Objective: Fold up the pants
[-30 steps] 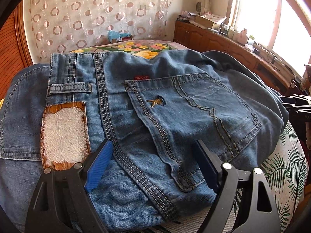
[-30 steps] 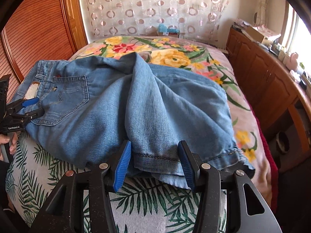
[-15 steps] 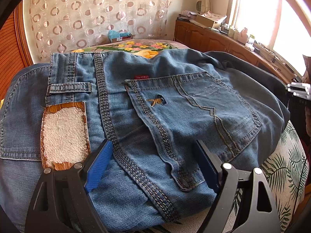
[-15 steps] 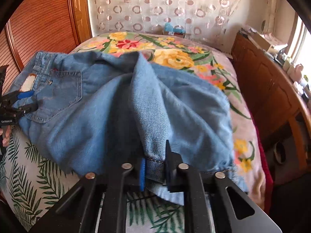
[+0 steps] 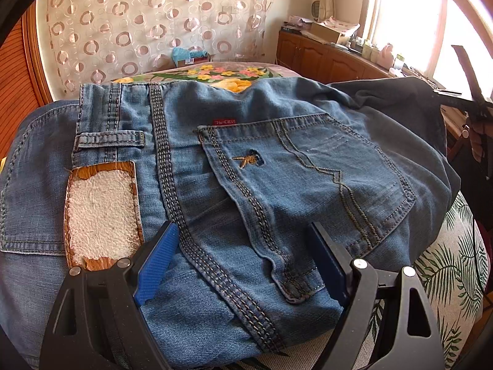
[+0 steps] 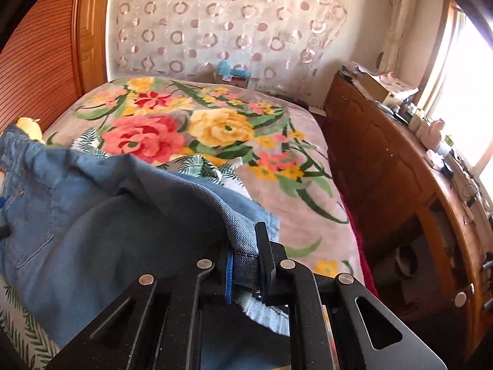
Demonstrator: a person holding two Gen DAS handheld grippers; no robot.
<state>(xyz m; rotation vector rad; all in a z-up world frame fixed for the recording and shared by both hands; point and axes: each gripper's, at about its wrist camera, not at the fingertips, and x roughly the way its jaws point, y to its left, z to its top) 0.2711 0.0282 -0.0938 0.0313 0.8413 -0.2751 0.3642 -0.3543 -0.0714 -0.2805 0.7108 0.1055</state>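
Blue jeans (image 5: 277,185) lie on the bed, seat side up, with a back pocket (image 5: 308,178) and a worn leather waist patch (image 5: 101,212) facing me. My left gripper (image 5: 243,262) is open, its blue pads astride the seat seam near the pocket's bottom, resting on the denim. My right gripper (image 6: 245,265) is shut on the hem of the jeans' leg (image 6: 243,240) and holds it lifted off the bed, so the leg (image 6: 123,215) drapes back toward the waist. The right gripper also shows at the right edge of the left wrist view (image 5: 471,104).
The bed has a floral blanket (image 6: 215,129) and a leaf-print sheet (image 5: 456,262) at its near side. A wooden cabinet (image 6: 400,185) with clutter runs along the right under the window. A wooden wardrobe (image 6: 40,55) stands on the left.
My right gripper closed on the leg hem and lifted it up and toward the waist, baring more of the floral blanket. My left gripper stayed open in place.
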